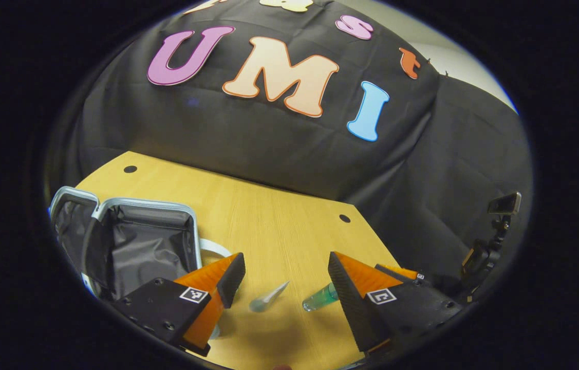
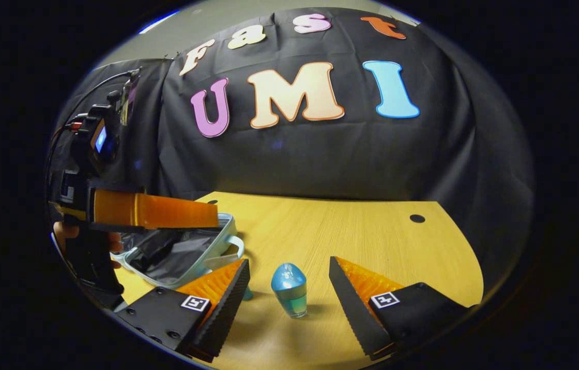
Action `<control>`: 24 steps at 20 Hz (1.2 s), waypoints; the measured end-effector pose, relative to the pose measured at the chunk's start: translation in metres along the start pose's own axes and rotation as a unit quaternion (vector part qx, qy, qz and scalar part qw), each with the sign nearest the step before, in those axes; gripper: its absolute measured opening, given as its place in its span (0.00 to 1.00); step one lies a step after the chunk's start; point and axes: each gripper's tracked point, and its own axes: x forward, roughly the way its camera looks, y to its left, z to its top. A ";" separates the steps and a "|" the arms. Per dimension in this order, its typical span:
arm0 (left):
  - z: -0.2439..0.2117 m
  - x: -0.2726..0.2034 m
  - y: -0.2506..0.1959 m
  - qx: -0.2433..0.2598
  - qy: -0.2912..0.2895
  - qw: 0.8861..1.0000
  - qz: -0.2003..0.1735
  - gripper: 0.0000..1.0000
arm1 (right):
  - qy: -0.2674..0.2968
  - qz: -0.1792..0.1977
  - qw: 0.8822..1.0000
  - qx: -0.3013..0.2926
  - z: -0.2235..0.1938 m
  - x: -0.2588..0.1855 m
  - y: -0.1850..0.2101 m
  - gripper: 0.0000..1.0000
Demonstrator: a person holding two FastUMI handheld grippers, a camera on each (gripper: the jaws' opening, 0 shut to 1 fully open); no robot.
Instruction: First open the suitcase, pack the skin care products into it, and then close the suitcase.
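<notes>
The open suitcase (image 1: 140, 246), with a pale rim and grey lining, lies at the table's left; in the right gripper view the suitcase (image 2: 186, 254) sits left of centre. My left gripper (image 1: 285, 267) is open above the table. A small clear pointed item (image 1: 268, 298) lies between its fingers, and a green bottle (image 1: 320, 299) pokes out from behind its right finger. My right gripper (image 2: 289, 264) is open around an upright blue-capped bottle (image 2: 289, 290) of teal liquid without touching it. The left gripper (image 2: 212, 216), held by a hand (image 2: 66, 234), hovers over the suitcase.
The wooden table (image 1: 279, 221) has round cable holes (image 1: 344, 218) near its back edge and black cloth behind it. A dark device on a mount (image 1: 500, 226) stands at the right. A small teal item (image 2: 247, 294) peeks out behind my right gripper's left finger.
</notes>
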 end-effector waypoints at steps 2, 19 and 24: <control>-0.017 0.014 0.003 0.002 0.001 1.000 0.018 0.96 | 0.004 0.003 1.000 0.000 -0.013 0.007 -0.001 0.98; -0.118 0.074 0.040 -0.013 0.030 0.995 0.094 0.62 | 0.067 0.038 0.996 -0.036 -0.087 0.047 -0.009 0.98; -0.117 0.074 0.037 -0.028 0.031 0.996 0.079 0.32 | 0.082 0.038 0.995 -0.038 -0.098 0.053 -0.010 0.98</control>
